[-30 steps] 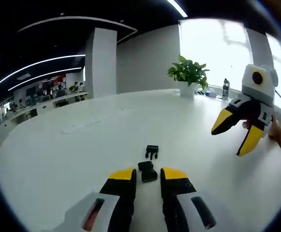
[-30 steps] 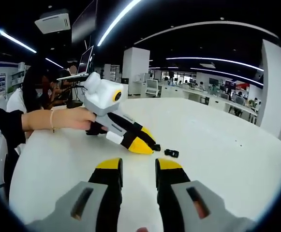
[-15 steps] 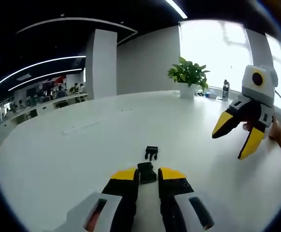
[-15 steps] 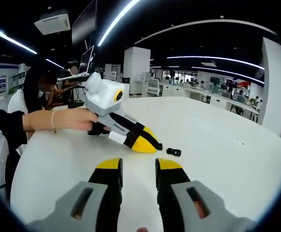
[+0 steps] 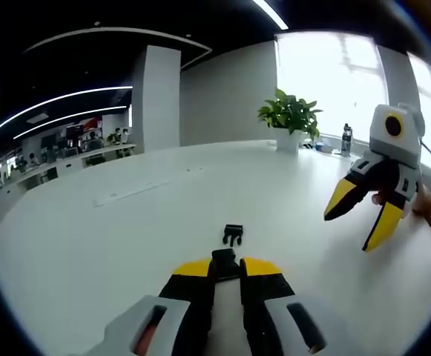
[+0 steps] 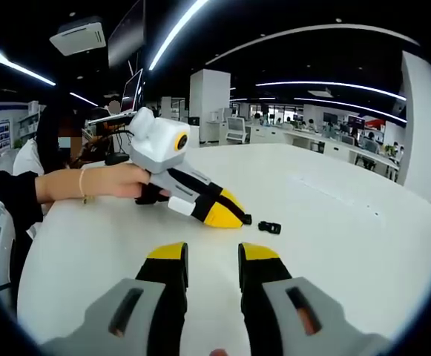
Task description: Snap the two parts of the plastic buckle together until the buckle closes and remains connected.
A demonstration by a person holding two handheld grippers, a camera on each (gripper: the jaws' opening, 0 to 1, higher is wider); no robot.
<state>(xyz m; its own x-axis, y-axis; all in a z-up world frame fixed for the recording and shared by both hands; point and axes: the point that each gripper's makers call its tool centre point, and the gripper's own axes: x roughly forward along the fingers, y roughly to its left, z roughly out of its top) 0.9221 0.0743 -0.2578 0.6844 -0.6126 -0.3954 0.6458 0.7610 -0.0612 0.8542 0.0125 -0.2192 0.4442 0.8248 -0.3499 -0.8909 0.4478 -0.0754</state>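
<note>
Two black buckle parts lie on the white table (image 5: 104,237). The nearer, boxy part (image 5: 224,256) sits between the yellow tips of my left gripper (image 5: 226,270), which is shut on it. The pronged part (image 5: 232,234) lies loose a little beyond it. In the right gripper view the left gripper (image 6: 231,218) rests low on the table with the held part (image 6: 246,219) at its tip and the pronged part (image 6: 270,227) just past it. My right gripper (image 6: 212,256) is open and holds nothing; it hovers off to the right (image 5: 349,231), jaws spread wide.
A potted plant (image 5: 289,115) and a bottle (image 5: 346,137) stand at the table's far edge. A person's hand (image 6: 111,182) holds the left gripper, with a dark sleeve (image 6: 4,196) behind it. Open office desks lie beyond the table.
My left gripper's jaws have narrowed from open to shut around the nearer buckle part. The right gripper has stayed open and drifted only slightly.
</note>
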